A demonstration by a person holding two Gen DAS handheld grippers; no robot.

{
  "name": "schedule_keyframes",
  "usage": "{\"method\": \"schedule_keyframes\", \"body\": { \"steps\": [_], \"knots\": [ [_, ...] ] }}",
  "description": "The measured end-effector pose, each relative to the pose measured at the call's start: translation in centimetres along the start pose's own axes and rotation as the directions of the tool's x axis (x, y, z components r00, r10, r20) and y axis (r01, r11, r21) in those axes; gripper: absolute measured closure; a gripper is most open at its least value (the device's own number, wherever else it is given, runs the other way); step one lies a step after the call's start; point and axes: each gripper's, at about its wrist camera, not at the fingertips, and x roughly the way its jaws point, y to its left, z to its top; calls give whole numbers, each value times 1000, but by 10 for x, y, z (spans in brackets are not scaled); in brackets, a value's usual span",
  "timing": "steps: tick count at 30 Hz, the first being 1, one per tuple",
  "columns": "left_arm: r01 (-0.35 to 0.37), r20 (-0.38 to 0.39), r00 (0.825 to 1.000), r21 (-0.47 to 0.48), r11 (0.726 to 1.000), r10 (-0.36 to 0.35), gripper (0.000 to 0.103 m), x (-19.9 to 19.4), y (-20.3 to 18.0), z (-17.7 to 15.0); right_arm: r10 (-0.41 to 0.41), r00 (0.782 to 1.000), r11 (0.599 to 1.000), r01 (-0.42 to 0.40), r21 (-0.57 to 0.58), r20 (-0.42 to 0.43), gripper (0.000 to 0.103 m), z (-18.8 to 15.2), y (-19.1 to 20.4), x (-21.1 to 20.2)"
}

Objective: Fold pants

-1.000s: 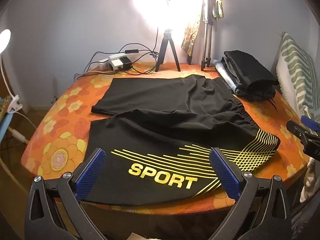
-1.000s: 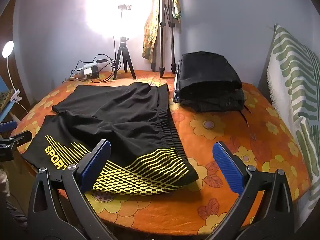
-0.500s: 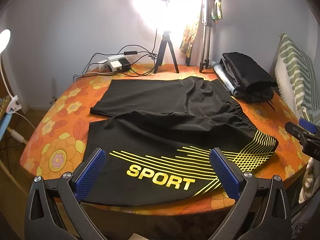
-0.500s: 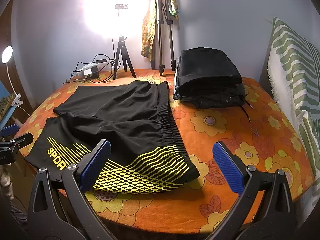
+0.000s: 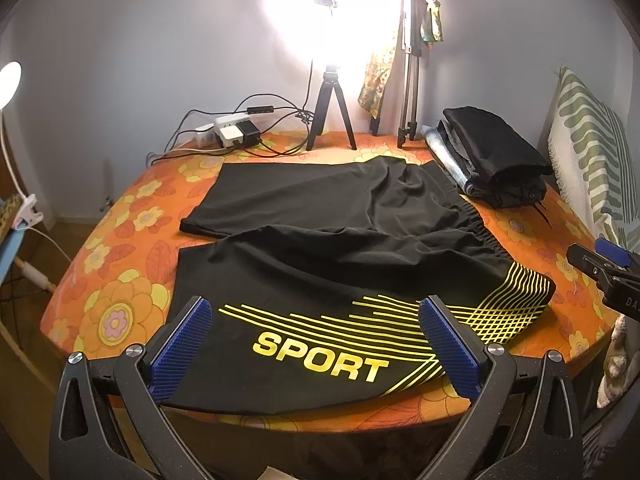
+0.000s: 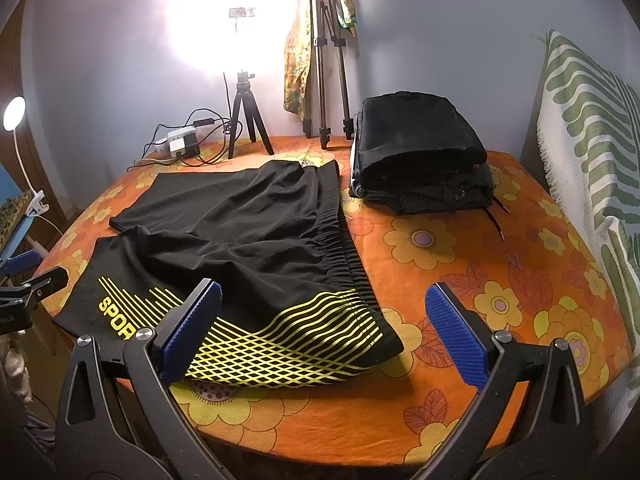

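Observation:
Black sport shorts [image 5: 328,240] with yellow stripes and the word SPORT lie spread flat on the orange flowered table [image 5: 116,280], both legs side by side, waistband to the right. They also show in the right wrist view [image 6: 248,236]. My left gripper [image 5: 316,344] is open and empty, held just off the near table edge in front of the SPORT leg hem. My right gripper [image 6: 324,328] is open and empty, held near the striped waistband corner. Neither touches the cloth.
A stack of folded dark clothes [image 6: 420,152] sits at the back right. A small tripod with a bright lamp [image 5: 330,116], a tall tripod [image 5: 408,80] and a power strip with cables [image 5: 232,134] stand at the back. A green striped cloth [image 6: 592,152] hangs at the right.
Both grippers have drifted slightly back and up from the table, so the shorts sit a little lower in view. The shorts have not moved and both grippers stay open.

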Motion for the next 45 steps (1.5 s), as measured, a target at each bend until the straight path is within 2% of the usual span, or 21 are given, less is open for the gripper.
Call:
{"method": "schedule_keyframes", "body": {
  "steps": [45],
  "knots": [
    [-4,14,1000,10,1000,4,0,-3,3,1,11,1000,1000,-10,18,-16,0,-2,3,4]
  ]
}}
